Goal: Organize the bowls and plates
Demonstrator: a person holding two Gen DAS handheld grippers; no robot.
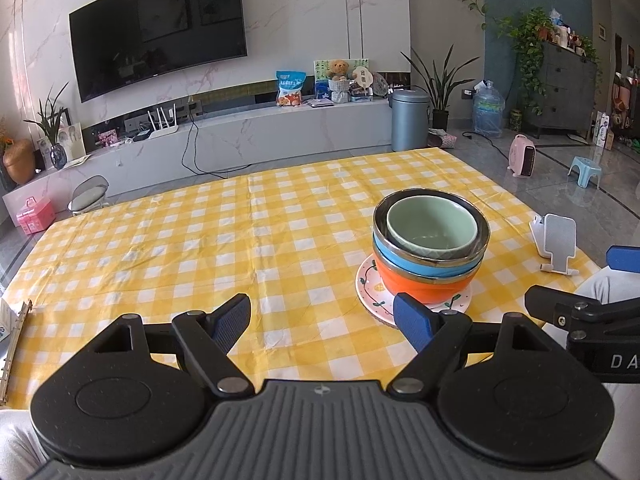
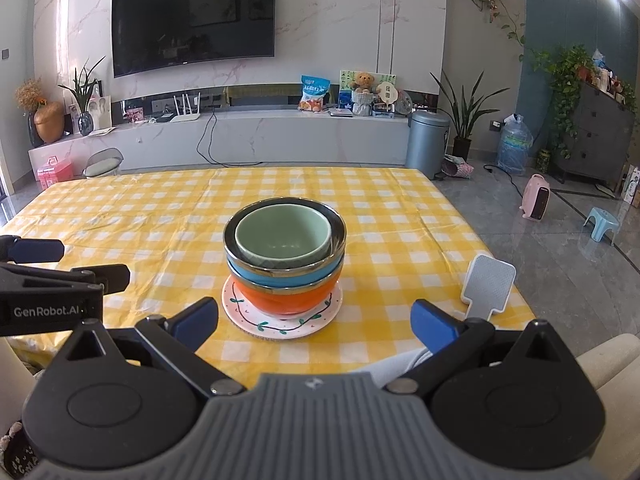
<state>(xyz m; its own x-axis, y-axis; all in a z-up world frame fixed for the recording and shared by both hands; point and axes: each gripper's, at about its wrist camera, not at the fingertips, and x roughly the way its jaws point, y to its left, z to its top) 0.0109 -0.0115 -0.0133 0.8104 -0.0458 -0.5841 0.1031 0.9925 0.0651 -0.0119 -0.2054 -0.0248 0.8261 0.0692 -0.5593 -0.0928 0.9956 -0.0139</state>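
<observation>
A stack stands on the yellow checked tablecloth [image 1: 200, 248] [image 2: 400, 216]. A pale green bowl [image 1: 432, 226] [image 2: 283, 238] nests in a blue bowl [image 1: 424, 266] [image 2: 284, 276], which sits in an orange bowl [image 1: 420, 284] [image 2: 284, 298]. All rest on a white plate with a leaf pattern [image 1: 370, 286] [image 2: 280, 326]. My left gripper [image 1: 322, 318] is open, low over the cloth, left of and nearer than the stack. My right gripper [image 2: 314, 322] is open too, just in front of the plate, with nothing between its fingers.
A white phone stand [image 1: 554, 240] [image 2: 488, 288] sits near the table's right edge. A wooden-edged object [image 1: 16, 332] lies at the left edge. Beyond the table are a TV cabinet [image 2: 240, 136], a grey bin [image 2: 426, 142] and a small stool [image 2: 102, 164].
</observation>
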